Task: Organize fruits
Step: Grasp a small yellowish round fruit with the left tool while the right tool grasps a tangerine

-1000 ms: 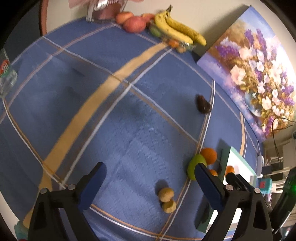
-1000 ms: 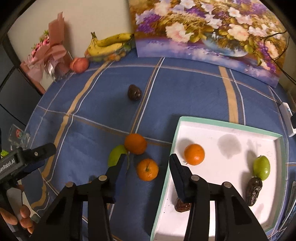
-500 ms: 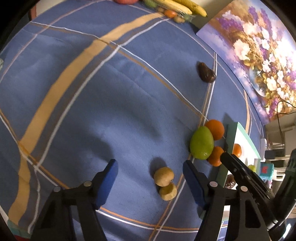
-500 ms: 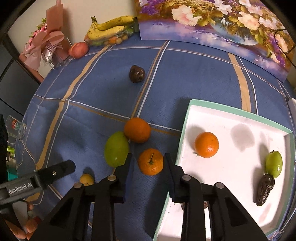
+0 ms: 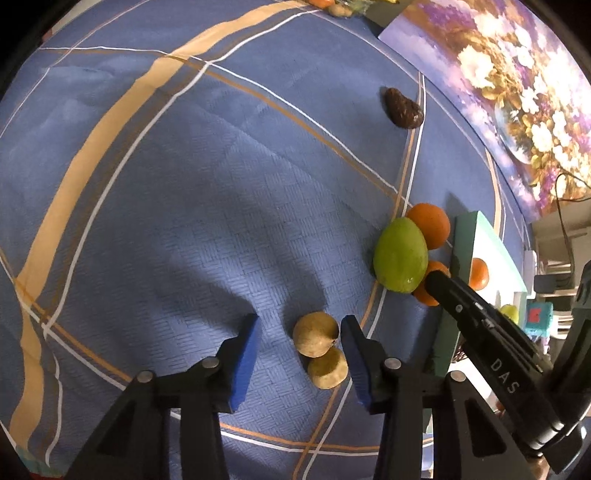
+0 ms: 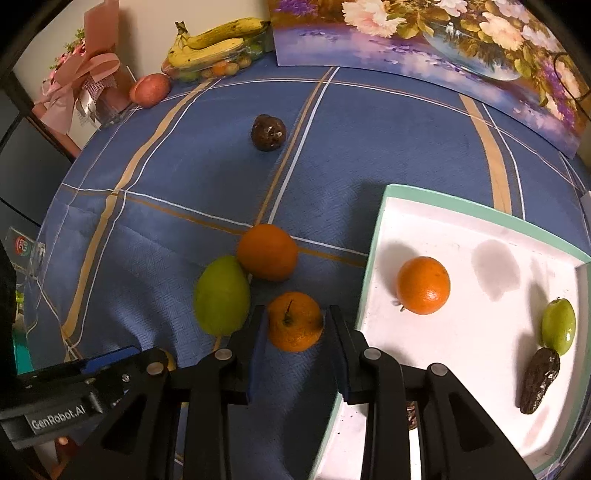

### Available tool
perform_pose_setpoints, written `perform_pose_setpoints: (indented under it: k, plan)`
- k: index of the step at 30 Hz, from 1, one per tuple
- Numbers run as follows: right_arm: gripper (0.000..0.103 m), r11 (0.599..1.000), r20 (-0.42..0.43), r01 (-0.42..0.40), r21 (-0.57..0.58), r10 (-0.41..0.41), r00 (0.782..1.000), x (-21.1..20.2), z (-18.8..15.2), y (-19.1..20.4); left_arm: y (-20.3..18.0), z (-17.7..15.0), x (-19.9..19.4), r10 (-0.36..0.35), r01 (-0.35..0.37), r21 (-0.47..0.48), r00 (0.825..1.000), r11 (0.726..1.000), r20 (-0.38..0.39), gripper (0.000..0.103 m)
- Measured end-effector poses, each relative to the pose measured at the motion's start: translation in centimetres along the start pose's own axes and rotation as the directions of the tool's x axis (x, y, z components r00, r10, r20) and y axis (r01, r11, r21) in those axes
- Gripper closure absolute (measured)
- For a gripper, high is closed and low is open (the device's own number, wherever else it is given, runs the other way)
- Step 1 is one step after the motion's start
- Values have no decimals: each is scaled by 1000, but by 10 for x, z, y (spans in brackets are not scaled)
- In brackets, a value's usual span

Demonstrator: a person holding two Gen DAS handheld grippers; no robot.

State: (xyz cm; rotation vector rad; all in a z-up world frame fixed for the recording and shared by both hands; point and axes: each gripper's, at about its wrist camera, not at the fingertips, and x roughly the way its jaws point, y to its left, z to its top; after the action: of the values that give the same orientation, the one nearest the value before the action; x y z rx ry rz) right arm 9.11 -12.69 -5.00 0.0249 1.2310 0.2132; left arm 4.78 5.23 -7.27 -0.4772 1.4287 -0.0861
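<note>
on the cloth, three oranges (image 6: 266, 252), two tan fruits (image 5: 316, 334); right gripper (image 6: 295, 328) narrow around one orange, left gripper (image 5: 301, 341) half-wide.

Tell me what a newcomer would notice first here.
The right gripper brackets an orange with a stem on the blue cloth, beside the white tray. The left gripper straddles two small tan fruits. A big green fruit lies between.

A blue tablecloth (image 6: 207, 155) with tan and white stripes covers the table, dimly lit. A floral painting (image 6: 424, 40) leans along the upper right against a pale wall (image 6: 147, 22); a pink wrapped bouquet (image 6: 77, 85) stands upper left.
</note>
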Motion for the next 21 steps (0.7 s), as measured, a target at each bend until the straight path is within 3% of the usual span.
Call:
perform_pose_setpoints:
  k: [5, 8, 13, 21]
  plan:
    - [70, 1000, 2, -1, -9, 1, 1000, 3, 2, 3, -8, 1, 3, 11, -11, 8, 1000, 1000, 4, 58]
    - [70, 1000, 5, -3, -8, 3, 1000, 5, 3, 3, -12, 2, 7, -9, 10, 13, 1000, 1000, -5, 68]
    - [70, 1000, 7, -6, -6, 6, 1000, 5, 4, 1, -19, 2, 9, -18, 18, 24, 1000, 1000, -12, 74]
    - [70, 1000, 11, -6, 2, 6, 1000, 5, 3, 0, -20, 1, 4, -25, 25, 18, 1000, 1000, 14, 75]
